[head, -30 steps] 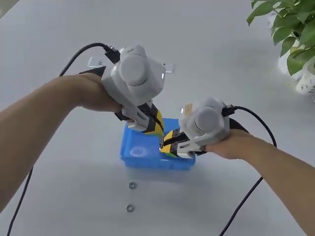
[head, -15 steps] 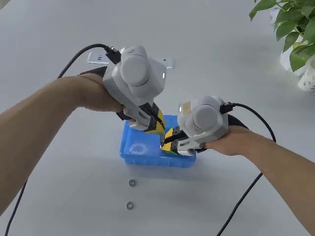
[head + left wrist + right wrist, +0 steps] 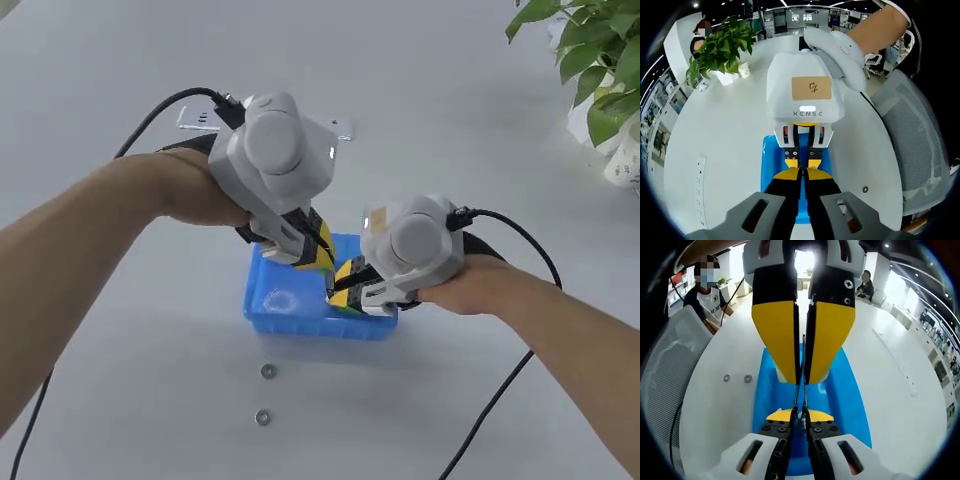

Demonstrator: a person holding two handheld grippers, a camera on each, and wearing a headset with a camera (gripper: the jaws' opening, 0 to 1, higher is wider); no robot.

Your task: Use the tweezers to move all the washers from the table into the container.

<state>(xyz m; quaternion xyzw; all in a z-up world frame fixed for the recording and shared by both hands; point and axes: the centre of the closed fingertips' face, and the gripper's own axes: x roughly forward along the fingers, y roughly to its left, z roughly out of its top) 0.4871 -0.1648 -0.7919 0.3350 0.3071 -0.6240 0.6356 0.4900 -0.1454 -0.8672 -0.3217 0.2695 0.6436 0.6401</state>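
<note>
Washers, small silver metal rings, two left on the white table (image 3: 450, 100): nearest washer (image 3: 263, 417) at the near edge of the head view, second washer (image 3: 268, 372) a bit further in, near the front wall of the blue rectangular plastic container (image 3: 300, 325) but not touching it. Same pair lies side by side left of the container in the right gripper view. Something pale glints inside the container, too blurred to call. Both grippers are over the container, nose to nose. Right gripper (image 3: 338, 290) sits nearer, above the front right corner, hand behind it. Left gripper (image 3: 320, 265) comes in from the far left, angled down. Thin dark metal tweezers (image 3: 801, 365) run along the narrow slot between the left gripper's yellow pads, which are clamped on them. The lower end of the tweezers goes between the right gripper's own yellow-tipped jaws. Those jaws are drawn nearly together, but whether they actually pinch the tweezers can't be told. Tweezer tips are hidden, so no call on whether they carry a washer. Black cables trail off both grippers. Further back, a pale power strip (image 3: 200, 118) lies flat on the table behind the left gripper. Far right, a green leafy potted plant (image 3: 600, 60) in a white pot.
</note>
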